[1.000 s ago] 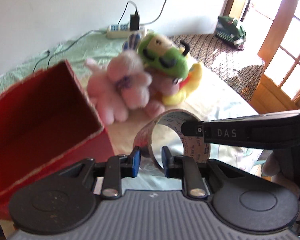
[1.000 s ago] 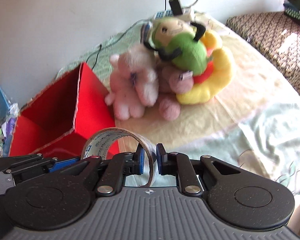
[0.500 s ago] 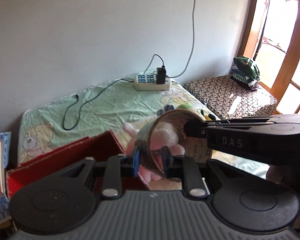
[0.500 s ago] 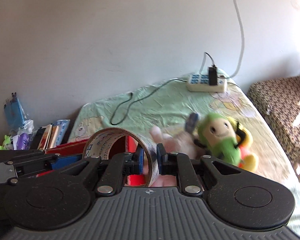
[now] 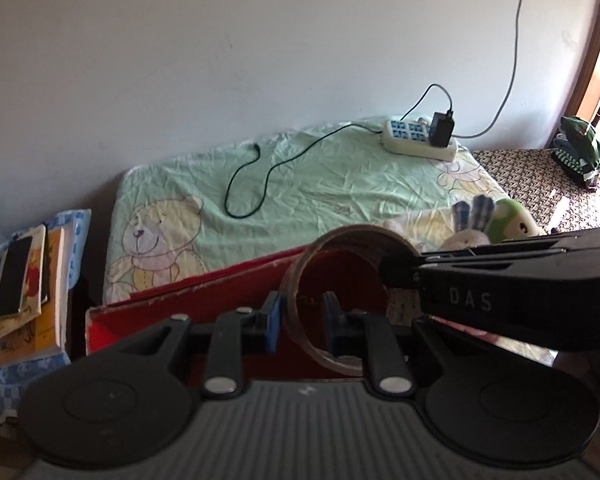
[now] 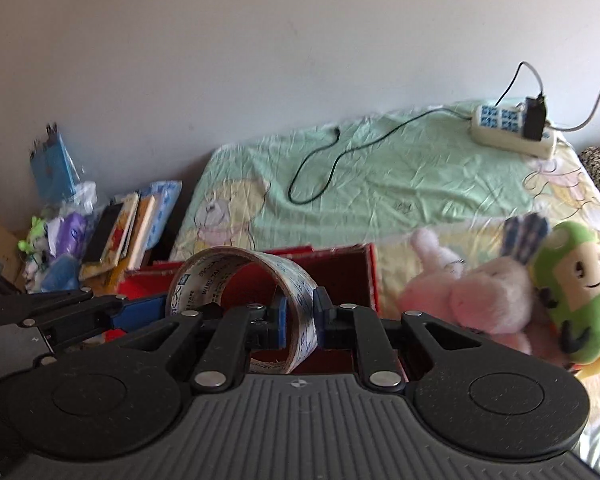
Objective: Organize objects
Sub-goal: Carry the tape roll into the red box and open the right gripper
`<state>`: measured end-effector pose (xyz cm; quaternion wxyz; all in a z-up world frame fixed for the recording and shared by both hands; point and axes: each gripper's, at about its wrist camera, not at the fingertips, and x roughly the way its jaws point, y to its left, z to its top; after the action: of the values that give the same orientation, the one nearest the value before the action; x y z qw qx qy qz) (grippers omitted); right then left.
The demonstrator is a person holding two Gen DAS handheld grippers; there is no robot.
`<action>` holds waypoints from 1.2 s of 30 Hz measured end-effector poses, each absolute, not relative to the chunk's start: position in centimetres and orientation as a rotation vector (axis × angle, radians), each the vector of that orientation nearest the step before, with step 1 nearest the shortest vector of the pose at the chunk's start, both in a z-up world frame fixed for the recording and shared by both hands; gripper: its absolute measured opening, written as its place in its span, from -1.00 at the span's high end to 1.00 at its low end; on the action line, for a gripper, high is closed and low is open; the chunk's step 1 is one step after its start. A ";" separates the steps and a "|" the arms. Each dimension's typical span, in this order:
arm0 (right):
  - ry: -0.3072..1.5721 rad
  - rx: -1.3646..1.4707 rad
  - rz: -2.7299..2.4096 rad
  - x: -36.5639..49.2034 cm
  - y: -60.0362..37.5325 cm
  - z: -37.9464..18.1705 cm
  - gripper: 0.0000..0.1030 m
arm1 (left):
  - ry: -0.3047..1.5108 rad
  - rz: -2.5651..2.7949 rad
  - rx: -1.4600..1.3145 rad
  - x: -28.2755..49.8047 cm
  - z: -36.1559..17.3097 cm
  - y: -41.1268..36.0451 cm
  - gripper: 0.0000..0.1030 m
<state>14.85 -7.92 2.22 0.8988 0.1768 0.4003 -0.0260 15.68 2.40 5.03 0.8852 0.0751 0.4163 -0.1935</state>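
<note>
1. The right gripper [image 6: 300, 320] has its jaws nearly together, pinching the wall of a single tape roll [image 6: 244, 276] between the blue pads; the roll stands on edge, its hole facing sideways across the view.
2. The left gripper [image 5: 302, 316] straddles the opposite wall of the same roll [image 5: 352, 240]. The outer pad looks to touch the band, while the inner finger stands a little off it inside the ring, so I judge its hold loose at best and cannot tell whether it truly clamps.
3. The roll hangs over the open mouth of the one red box [image 6: 340, 264], which sits on the bed near its front-left corner.
4. Step in hand, as I judge it: carrying the tape to the box. The next move calls for lowering the roll inside the red walls and opening both sets of jaws together, so neither finger snags in the ring.
5. Right of the box lies a heap of plush toys: one pink plush [image 6: 472, 296], one green plush [image 6: 576, 304] and a yellow one under it, only partly visible.
6. At the bed's far right corner lies one power strip [image 5: 416, 140] with one charger and its black cable [image 5: 260, 176].
7. Off the bed's left edge: a stack of books [image 5: 32, 292], count unclear.
</note>
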 end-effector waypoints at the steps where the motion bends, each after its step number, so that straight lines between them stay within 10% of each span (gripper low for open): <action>1: 0.847 0.357 -0.057 15.4 -7.5 1.6 0.71 | 0.888 -0.398 0.149 16.2 4.0 2.8 0.67; 14: 1.016 0.224 -0.139 19.7 -5.9 -4.7 0.68 | 1.202 -0.437 -0.013 21.7 -6.5 3.5 0.67; 36: 1.111 0.002 -0.106 23.4 -4.2 -6.8 0.76 | 1.192 -0.367 -0.047 21.1 -5.9 3.8 0.35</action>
<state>23.44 -4.20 -6.81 0.8483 0.0011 0.5271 -0.0504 21.12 3.77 -5.91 0.8115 -0.0218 0.5582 -0.1716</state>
